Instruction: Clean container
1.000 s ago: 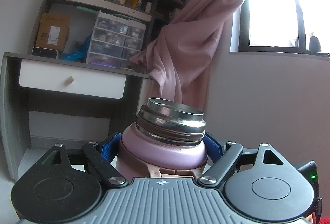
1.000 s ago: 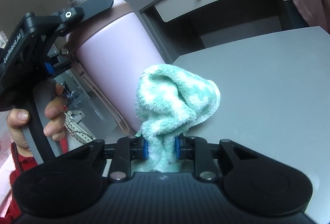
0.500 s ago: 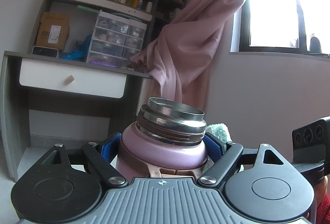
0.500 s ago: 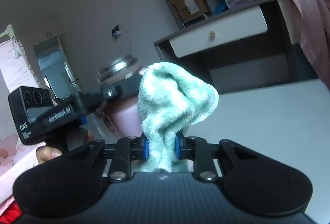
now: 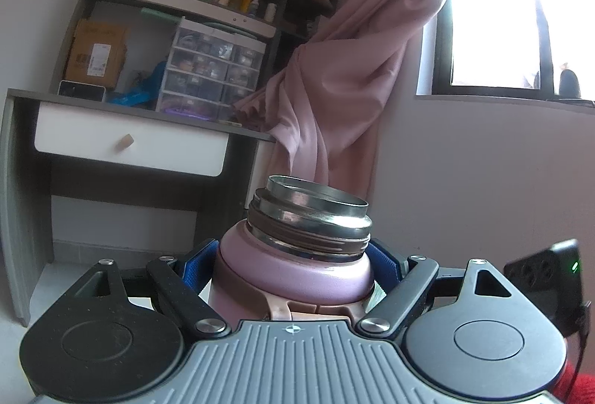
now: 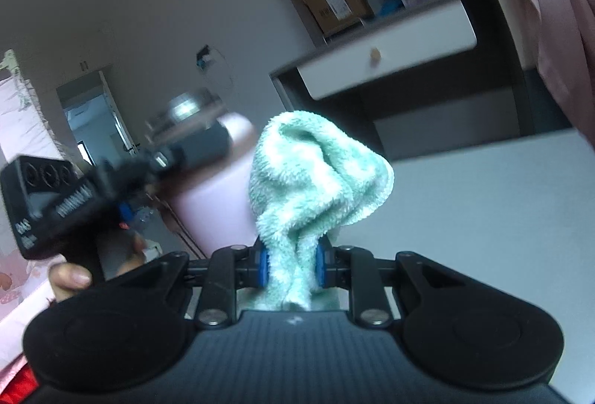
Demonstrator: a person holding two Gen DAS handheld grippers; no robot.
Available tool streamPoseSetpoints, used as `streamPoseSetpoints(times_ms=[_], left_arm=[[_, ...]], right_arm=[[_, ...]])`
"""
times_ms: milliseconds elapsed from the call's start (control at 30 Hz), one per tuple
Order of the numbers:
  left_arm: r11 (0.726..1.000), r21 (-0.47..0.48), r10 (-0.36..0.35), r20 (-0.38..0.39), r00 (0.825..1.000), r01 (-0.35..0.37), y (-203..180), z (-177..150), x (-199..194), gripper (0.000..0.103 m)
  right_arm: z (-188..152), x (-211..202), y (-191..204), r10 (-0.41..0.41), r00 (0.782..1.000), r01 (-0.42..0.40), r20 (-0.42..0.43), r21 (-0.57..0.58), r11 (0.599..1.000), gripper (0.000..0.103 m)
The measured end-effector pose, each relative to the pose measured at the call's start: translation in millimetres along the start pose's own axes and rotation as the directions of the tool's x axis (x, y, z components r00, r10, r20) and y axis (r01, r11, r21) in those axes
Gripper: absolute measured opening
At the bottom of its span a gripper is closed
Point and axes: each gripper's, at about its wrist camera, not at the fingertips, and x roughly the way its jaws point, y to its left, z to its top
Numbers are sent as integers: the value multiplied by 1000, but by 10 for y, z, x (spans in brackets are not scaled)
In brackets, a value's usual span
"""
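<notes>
Nearest, the left tongs [image 5: 293,262] clamp the pink container [image 5: 293,266] just below its open steel mouth, lidless and raised; the right tongs [image 6: 290,264] pinch a bunched mint cloth [image 6: 316,177] just beside the container's side; beyond lies the grey worktop [image 6: 483,218].

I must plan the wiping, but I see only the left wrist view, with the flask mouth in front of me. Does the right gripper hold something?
Observer: Yes, the right gripper is shut on a mint green terry cloth.
Operator: Is the cloth touching the flask?
Observer: It overlaps the pink flask body in that view; contact cannot be told.
Operator: Where is the table?
Observer: A grey table lies beyond the cloth.
</notes>
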Motion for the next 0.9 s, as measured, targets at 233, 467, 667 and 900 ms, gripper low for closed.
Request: streamPoseSetpoints(times_ms=[233, 467, 667, 900], left_arm=[[1000, -4, -3, 0, 1000, 3, 47, 7, 32, 85], [1000, -1, -6, -1, 1000, 6, 84, 9, 64, 86], [1000, -4, -7, 0, 1000, 7, 74, 1, 70, 86], [1000, -8, -9, 0, 1000, 9, 63, -9, 77, 86]], right_arm=[[-207, 192, -162, -29, 996, 33, -88, 53, 998, 22], [-272, 253, -115, -70, 989, 73, -127, 21, 997, 22], [-288, 248, -71, -88, 987, 90, -135, 6, 996, 22], [-153, 110, 21, -66, 994, 66, -92, -4, 998, 22]])
